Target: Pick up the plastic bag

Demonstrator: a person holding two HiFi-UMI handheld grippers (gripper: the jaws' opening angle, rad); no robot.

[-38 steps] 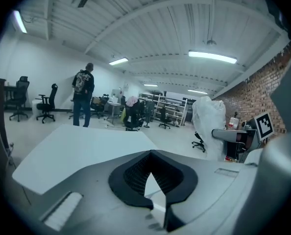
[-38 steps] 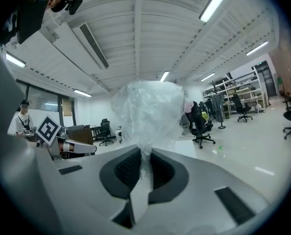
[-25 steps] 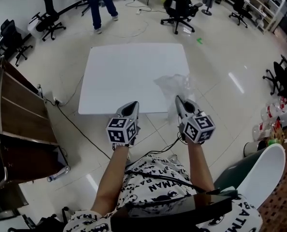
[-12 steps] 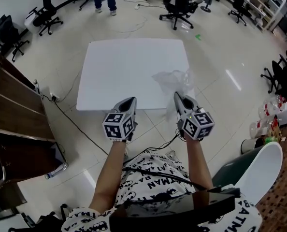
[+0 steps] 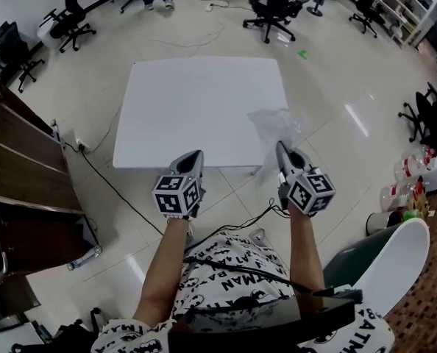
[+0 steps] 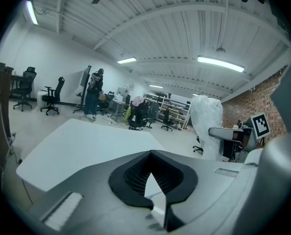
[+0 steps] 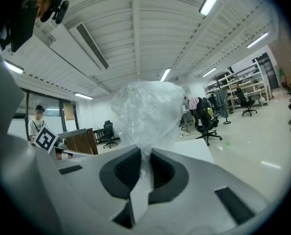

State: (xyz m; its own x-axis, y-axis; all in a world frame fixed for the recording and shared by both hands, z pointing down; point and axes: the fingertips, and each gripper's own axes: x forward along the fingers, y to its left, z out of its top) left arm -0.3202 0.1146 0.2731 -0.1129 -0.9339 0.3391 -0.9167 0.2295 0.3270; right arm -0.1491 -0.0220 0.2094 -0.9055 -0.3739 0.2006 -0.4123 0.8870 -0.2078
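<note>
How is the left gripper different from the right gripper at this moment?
The right gripper has its jaws closed on a pinch of the clear plastic bag; the left gripper has its jaws closed on nothing. The right gripper is by the near right corner of the white table; the left gripper is at about the middle of its near edge. Both point forward, toward the table.

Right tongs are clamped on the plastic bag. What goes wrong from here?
1. Slip: the right tongs pinch only a thin gathered strip of the plastic bag; the slick film may pull out.
2. Blocked view: the bag's bulk fills much of the right gripper view, hiding what lies ahead.
3. No backup: the left tongs are shut on nothing, away from the bag.
</note>
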